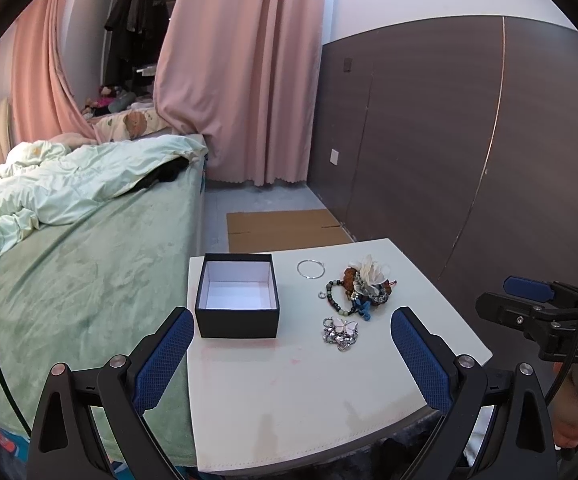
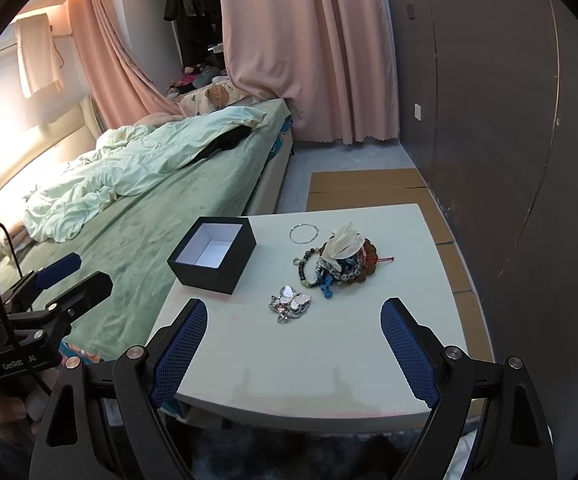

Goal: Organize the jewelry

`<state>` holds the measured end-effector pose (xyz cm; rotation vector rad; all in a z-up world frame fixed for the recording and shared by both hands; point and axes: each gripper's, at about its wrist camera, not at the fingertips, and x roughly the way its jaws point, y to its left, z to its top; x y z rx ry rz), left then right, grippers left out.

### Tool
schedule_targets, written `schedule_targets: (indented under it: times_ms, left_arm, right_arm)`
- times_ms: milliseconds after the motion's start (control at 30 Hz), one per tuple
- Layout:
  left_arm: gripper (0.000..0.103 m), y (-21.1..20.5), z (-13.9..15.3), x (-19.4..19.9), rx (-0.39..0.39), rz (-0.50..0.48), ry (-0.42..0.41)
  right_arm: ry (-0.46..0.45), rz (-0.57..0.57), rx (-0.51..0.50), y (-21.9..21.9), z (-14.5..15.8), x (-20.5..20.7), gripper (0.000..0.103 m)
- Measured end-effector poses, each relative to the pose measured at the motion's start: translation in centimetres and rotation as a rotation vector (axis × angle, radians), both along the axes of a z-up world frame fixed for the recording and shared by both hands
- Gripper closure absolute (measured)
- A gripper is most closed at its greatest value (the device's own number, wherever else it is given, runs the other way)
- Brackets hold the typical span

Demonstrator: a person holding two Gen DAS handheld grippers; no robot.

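An open black box with a white, empty inside (image 1: 237,300) (image 2: 213,255) stands at the left of a small white table (image 1: 289,392) (image 2: 309,360). To its right lie a thin silver ring bangle (image 1: 311,269) (image 2: 304,234), a heap of bead bracelets with a white flower piece (image 1: 363,286) (image 2: 339,260), and a butterfly brooch with crystals (image 1: 341,330) (image 2: 291,304). My left gripper (image 1: 293,344) is open and empty, above the table's near half. My right gripper (image 2: 293,336) is open and empty, just short of the brooch.
A bed with a green cover and rumpled quilt (image 1: 69,248) (image 2: 137,184) runs along the table's left side. Flat cardboard (image 1: 285,228) (image 2: 369,188) lies on the floor behind the table. A dark panelled wall (image 1: 449,140) stands to the right, pink curtains (image 1: 241,80) behind.
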<state>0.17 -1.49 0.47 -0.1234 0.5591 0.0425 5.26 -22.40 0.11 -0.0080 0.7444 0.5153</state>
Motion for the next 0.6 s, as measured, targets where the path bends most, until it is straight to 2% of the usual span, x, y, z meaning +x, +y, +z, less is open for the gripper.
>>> schedule_targets:
  times_ms: [600]
  left_arm:
    - [0.004,-0.52,0.15,-0.23,-0.003,-0.017,0.004]
  right_arm:
    - [0.03,-0.001,0.051,-0.69,-0.16,0.38,0.014]
